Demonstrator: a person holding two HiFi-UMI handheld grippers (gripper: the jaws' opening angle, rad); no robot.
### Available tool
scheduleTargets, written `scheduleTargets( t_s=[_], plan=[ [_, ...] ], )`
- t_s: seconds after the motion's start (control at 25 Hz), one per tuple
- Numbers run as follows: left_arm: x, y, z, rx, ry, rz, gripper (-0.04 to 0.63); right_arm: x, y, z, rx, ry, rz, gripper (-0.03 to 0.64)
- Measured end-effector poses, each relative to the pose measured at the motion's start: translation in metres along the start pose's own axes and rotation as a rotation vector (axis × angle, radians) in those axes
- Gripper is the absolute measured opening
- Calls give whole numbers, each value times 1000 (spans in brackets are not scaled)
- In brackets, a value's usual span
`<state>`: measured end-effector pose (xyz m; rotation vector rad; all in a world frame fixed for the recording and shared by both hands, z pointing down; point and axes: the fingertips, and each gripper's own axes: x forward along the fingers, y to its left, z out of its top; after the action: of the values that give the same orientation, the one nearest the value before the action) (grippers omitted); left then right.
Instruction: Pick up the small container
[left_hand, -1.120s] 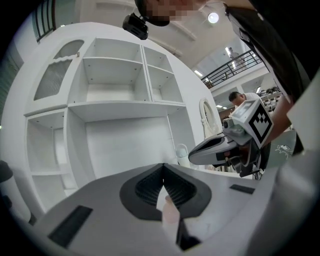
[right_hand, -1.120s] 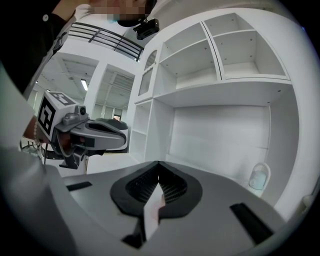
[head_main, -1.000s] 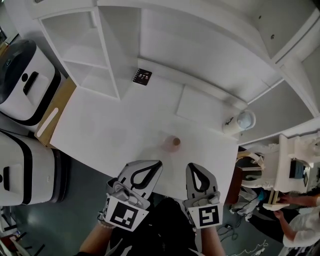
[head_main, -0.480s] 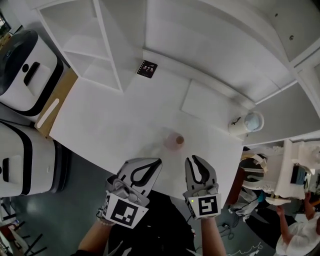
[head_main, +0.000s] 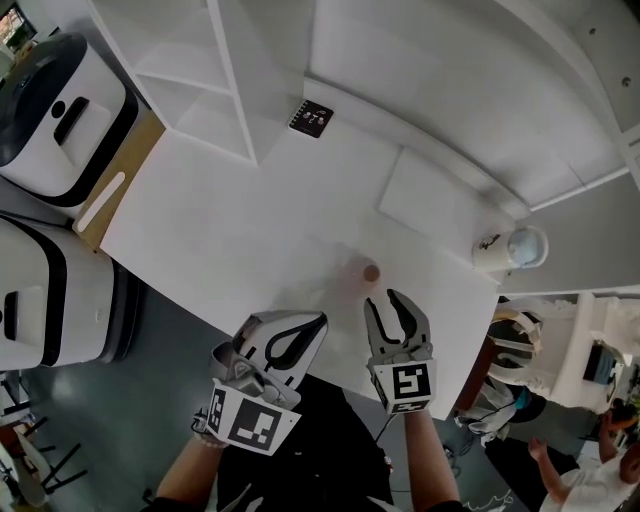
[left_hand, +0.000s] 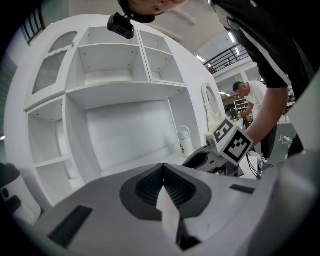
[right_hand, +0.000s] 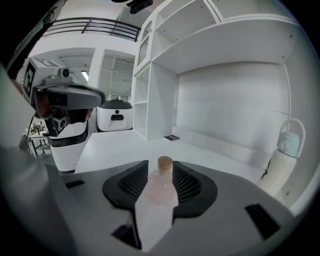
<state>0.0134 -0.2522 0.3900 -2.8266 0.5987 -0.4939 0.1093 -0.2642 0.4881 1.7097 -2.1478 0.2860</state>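
Observation:
The small container (head_main: 362, 279) is a clear pinkish bottle with a cork, upright on the white table (head_main: 220, 230) near its front edge. My right gripper (head_main: 384, 298) is just behind it, tips close to the bottle. Its jaws are opening. In the right gripper view the bottle (right_hand: 161, 187) shows in the gap of that right gripper (right_hand: 160, 167), and the pads do not press on it. My left gripper (head_main: 318, 320) hovers off the table's front edge, left of the bottle, shut and empty. The left gripper view shows the left gripper (left_hand: 163, 169) with its jaws meeting.
A white lidded jug (head_main: 512, 249) stands at the table's right back corner. A flat white board (head_main: 440, 205) and a black marker card (head_main: 312, 117) lie by the back wall. White shelves (head_main: 200, 80) rise at the back left. Two white-and-black machines (head_main: 50, 110) stand left of the table.
My right gripper went from shut to wide open and moved forward up to the bottle. The left gripper stayed shut and about where it was.

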Motion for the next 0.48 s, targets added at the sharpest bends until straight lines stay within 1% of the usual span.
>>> scheduleTargets(
  t_s=[0.04, 0.2, 0.48],
  plan=[
    [0, 0, -1, -3, 2, 2, 2, 5, -1, -5, 4, 11, 3, 142],
    [0, -1, -5, -15, 14, 10, 2, 21, -4, -20, 17, 38, 13, 144],
    [3, -4, -8, -26, 30, 20, 2, 43, -6, -30, 16, 54, 23, 144]
  ],
)
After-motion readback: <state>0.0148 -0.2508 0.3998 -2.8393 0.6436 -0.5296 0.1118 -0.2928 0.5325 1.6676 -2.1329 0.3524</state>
